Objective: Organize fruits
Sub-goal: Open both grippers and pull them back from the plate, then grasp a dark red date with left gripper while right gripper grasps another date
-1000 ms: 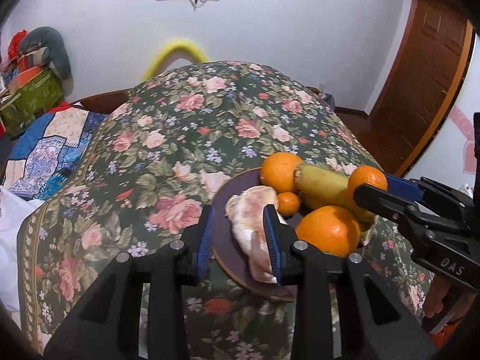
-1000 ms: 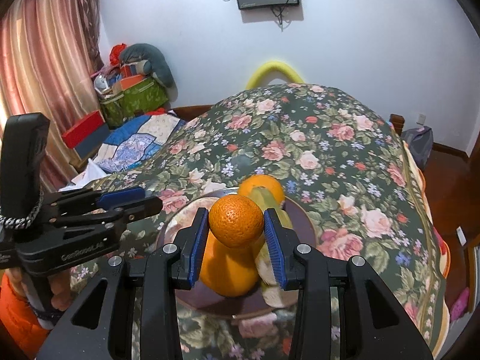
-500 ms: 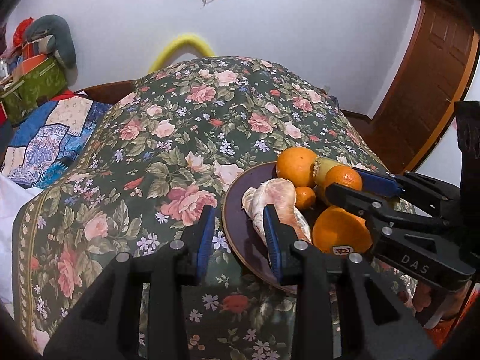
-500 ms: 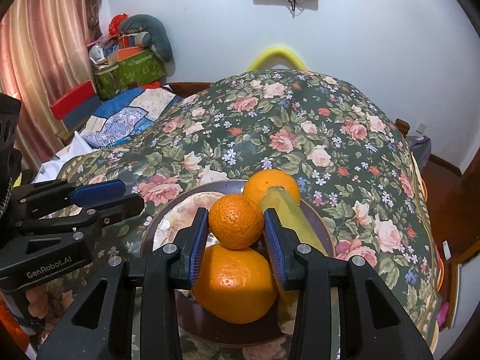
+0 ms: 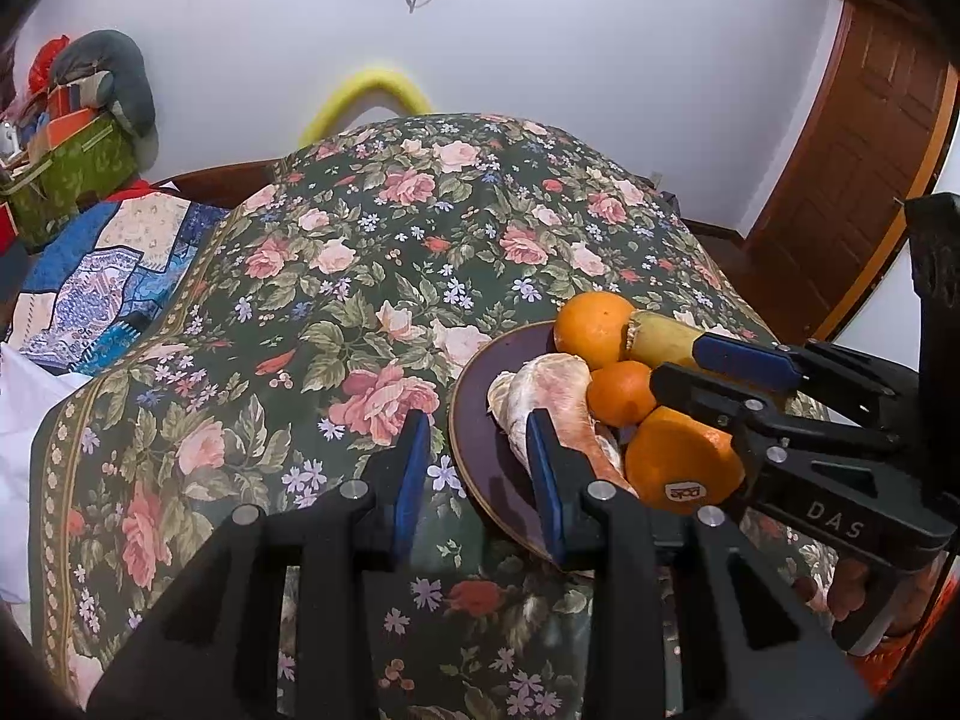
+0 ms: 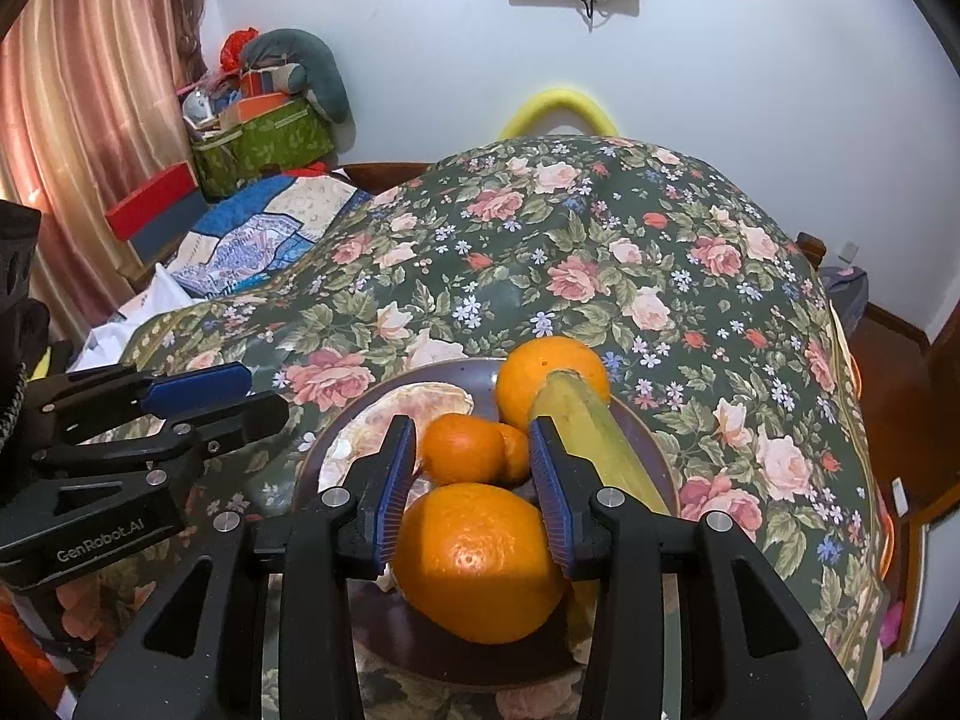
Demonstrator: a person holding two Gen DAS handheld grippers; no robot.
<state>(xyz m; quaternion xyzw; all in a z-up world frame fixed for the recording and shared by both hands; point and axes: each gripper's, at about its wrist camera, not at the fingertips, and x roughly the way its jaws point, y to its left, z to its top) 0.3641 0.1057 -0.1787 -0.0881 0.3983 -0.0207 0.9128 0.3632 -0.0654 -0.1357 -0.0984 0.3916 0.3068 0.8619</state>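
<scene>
A dark round plate point(image 6: 648, 450) on the flowered tablecloth holds a big orange point(image 6: 480, 558) in front, a small mandarin point(image 6: 462, 447) behind it, another orange point(image 6: 549, 375) at the back, a yellow-green banana point(image 6: 585, 426) and a peeled pomelo piece point(image 6: 390, 414). My right gripper point(image 6: 473, 456) is open, its fingers on either side of the mandarin with gaps showing. My left gripper point(image 5: 474, 456) is open and empty over the plate's left rim point(image 5: 465, 420), beside the pomelo piece point(image 5: 552, 396).
The flowered tablecloth point(image 5: 360, 276) covers the whole table. A patchwork blue cloth point(image 5: 102, 288) and a green box point(image 5: 66, 174) lie far left. A wooden door point(image 5: 852, 180) stands at the right. A yellow curved chair back point(image 5: 372, 90) shows behind the table.
My right gripper lowered the small mandarin onto the plate among the fruit and opened. The left gripper drew back and left a little, staying open.
</scene>
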